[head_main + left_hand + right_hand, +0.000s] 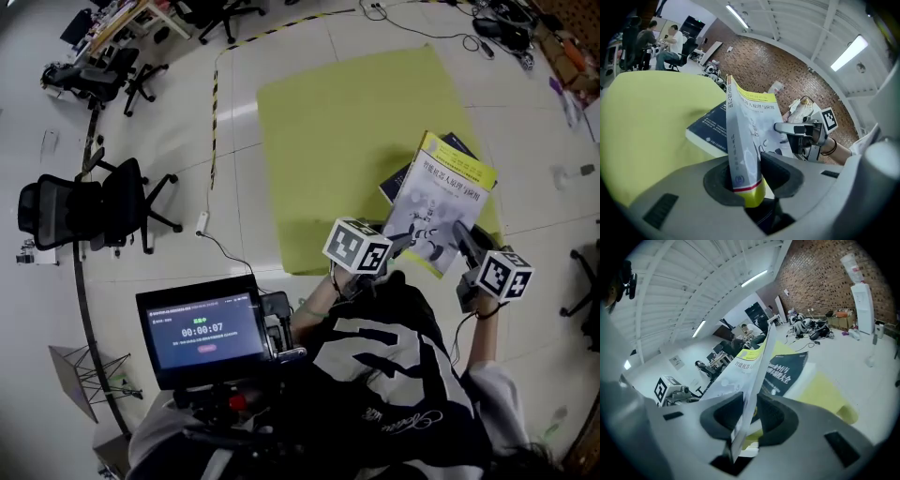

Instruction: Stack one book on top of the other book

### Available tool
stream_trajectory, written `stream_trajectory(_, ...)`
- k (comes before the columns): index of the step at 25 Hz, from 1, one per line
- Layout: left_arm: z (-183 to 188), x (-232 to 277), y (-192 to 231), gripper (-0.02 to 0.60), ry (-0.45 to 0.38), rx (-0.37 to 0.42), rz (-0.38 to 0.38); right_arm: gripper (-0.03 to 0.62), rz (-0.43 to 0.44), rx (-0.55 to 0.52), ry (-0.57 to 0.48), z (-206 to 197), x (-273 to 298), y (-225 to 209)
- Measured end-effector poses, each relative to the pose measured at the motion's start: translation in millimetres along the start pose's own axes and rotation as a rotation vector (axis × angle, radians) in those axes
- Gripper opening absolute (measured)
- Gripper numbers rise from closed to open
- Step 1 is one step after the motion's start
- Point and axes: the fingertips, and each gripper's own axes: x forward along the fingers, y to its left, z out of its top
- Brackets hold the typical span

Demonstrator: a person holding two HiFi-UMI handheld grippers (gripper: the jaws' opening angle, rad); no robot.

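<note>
You hold the yellow-and-white book tilted above the floor with both grippers; your left gripper pinches its lower spine corner and your right gripper pinches the opposite lower edge, the jaws of each pressed on the book. Under it the dark blue book lies flat on the yellow-green mat, near the mat's right side. Around the mat are pale floor tiles, a black office chair well to the left, a strip of striped tape and a thin cable; nothing stands between the 2 books. The raised book covers most of the blue one in the head view, so only 2 corners show; whether they touch you cannot tell; the screen and your torso hide the near floor.
</note>
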Motion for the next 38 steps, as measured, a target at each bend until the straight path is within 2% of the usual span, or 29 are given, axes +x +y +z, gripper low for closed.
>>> stream_trajectory(4, 22.4, 37.9, -5.8, 0.109, 0.042, -0.001, 0.004, 0.089, -0.044, 0.029, 0.0, 16.4, -4.7, -41.4)
stream_trajectory(11, 14.7, 60.7, 2.2, 0.109, 0.059, -0.117, 0.047, 0.094, -0.066, 0.02, 0.068, 7.8, 10.5, -67.2)
stream_trajectory(14, 13.1, 64.3, 4.0, 0.111, 0.045, -0.167, 0.049, 0.1, -0.081, 0.034, 0.071, 7.2, 13.8, -73.5)
stream_trajectory(18, 16.2, 59.9, 5.5, 0.132, 0.01, -0.181, 0.076, 0.114, -0.111, 0.041, 0.057, 5.4, 18.1, -78.3)
stream_trajectory(22, 16.4, 49.2, 4.1, 0.18, -0.042, -0.146, 0.198, 0.125, -0.134, 0.087, 0.003, 4.3, 13.5, -82.3)
stream_trajectory(26, 5.5, 29.0, 7.9, 0.195, -0.078, -0.19, 0.325, 0.135, -0.14, 0.085, -0.039, 5.1, 13.1, -82.7)
stream_trajectory(28, -3.7, 5.1, 9.6, 0.193, -0.098, -0.203, 0.412, 0.141, -0.141, 0.096, -0.059, 5.9, 7.5, -79.9)
stream_trajectory(30, -14.4, -19.0, 12.2, 0.193, -0.113, -0.202, 0.465, 0.152, -0.149, 0.089, -0.08, 7.2, 3.4, -78.5)
stream_trajectory(35, -33.0, -46.6, 19.6, 0.193, -0.226, -0.289, 0.421, 0.152, -0.261, -0.034, -0.096, 6.7, 1.9, -92.8)
stream_trajectory(38, -44.5, -52.1, 18.8, 0.193, -0.245, -0.278, 0.415, 0.152, -0.291, -0.064, -0.115, 1.0, -11.7, -94.1)
